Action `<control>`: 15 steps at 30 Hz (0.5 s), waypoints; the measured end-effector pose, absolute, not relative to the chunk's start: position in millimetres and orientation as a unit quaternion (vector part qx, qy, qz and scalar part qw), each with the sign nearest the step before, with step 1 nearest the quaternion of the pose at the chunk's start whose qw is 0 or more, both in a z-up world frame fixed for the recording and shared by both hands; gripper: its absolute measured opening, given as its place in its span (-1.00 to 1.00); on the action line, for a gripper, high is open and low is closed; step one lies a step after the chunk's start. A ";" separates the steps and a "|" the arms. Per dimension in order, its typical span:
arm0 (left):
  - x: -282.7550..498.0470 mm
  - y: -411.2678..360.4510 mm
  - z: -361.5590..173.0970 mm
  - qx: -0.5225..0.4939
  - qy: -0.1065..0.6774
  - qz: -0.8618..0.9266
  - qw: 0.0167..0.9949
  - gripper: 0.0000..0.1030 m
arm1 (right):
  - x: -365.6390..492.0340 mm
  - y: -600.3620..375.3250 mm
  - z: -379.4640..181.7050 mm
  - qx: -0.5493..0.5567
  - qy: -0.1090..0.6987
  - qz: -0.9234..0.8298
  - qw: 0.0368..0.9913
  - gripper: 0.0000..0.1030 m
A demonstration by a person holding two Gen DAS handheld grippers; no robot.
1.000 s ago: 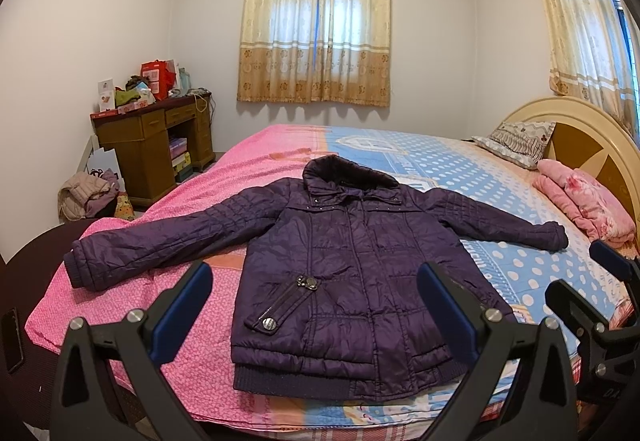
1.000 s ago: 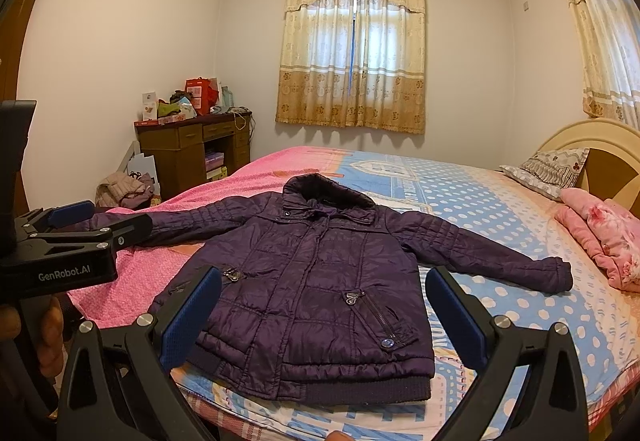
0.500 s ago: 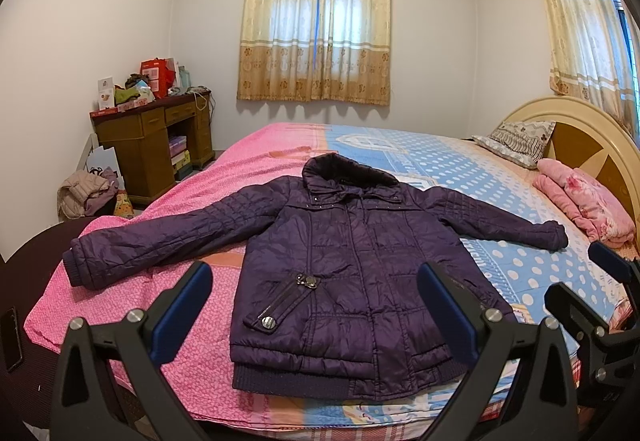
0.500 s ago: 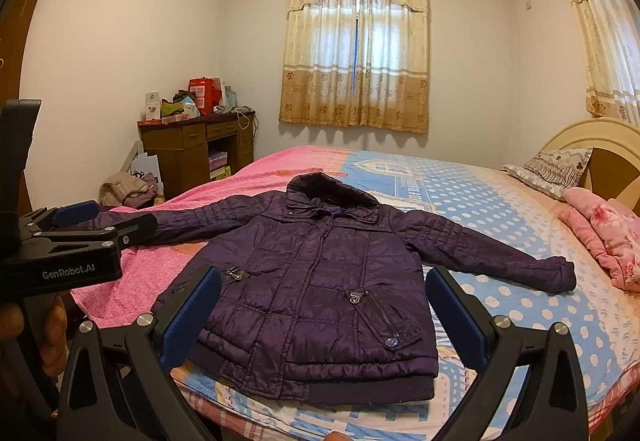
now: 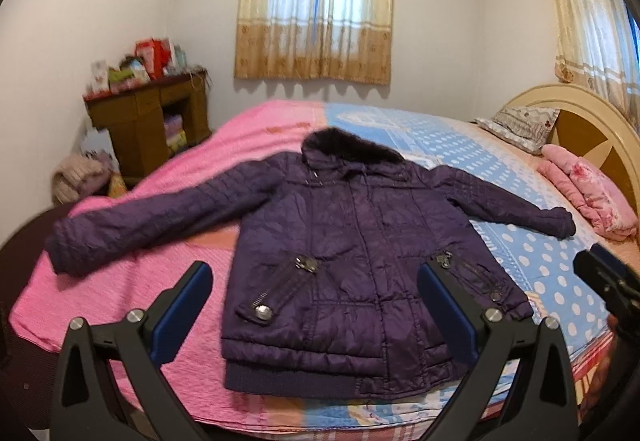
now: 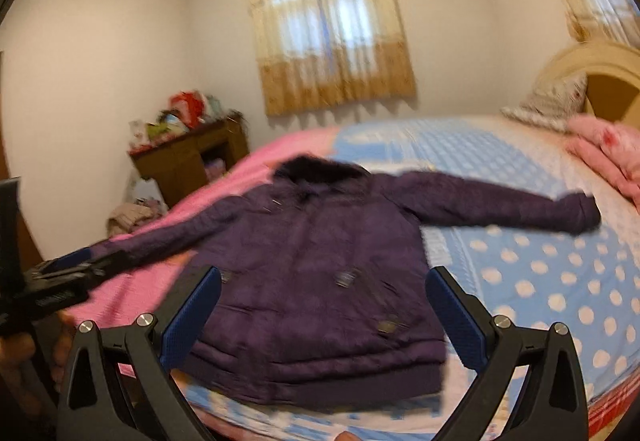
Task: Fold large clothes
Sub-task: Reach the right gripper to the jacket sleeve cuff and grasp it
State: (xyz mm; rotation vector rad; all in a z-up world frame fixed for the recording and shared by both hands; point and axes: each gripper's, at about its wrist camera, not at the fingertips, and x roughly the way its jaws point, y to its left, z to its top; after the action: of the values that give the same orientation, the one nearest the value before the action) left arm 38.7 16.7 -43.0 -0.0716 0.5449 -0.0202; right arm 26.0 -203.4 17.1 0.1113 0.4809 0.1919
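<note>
A dark purple padded jacket (image 5: 352,241) lies flat, front up, on the bed, with both sleeves spread out and its hem near the bed's front edge. It also shows in the right wrist view (image 6: 320,273), blurred. My left gripper (image 5: 314,305) is open and empty, held above the jacket's lower half. My right gripper (image 6: 322,315) is open and empty, over the hem area. The right gripper shows at the right edge of the left wrist view (image 5: 608,281). The left gripper shows at the left edge of the right wrist view (image 6: 60,277).
The bed (image 5: 560,281) has a pink and blue dotted cover. A folded pink blanket (image 5: 588,193) and a pillow (image 5: 520,121) lie by the headboard (image 5: 592,113). A cluttered wooden desk (image 5: 148,121) and a clothes pile (image 5: 80,177) stand at the left wall.
Both grippers have moved forward and tilted down toward the jacket, which now fills more of each view. The right wrist view is motion-blurred. Both stay open.
</note>
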 end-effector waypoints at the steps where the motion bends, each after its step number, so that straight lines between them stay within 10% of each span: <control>1: 44.9 16.0 -47.7 -0.034 0.274 -0.011 0.961 1.00 | 33.4 -213.8 9.6 0.061 0.247 0.089 0.963 0.98; 15: 153.1 -21.1 -79.8 0.015 0.312 -0.025 0.949 1.00 | 123.1 -461.1 -54.2 0.286 0.288 -0.106 0.908 0.97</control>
State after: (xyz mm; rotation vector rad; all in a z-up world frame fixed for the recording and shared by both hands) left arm 153.1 -21.1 -79.8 0.0302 0.6356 -0.0502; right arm 123.1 -461.1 -54.2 0.5896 0.5950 -0.2194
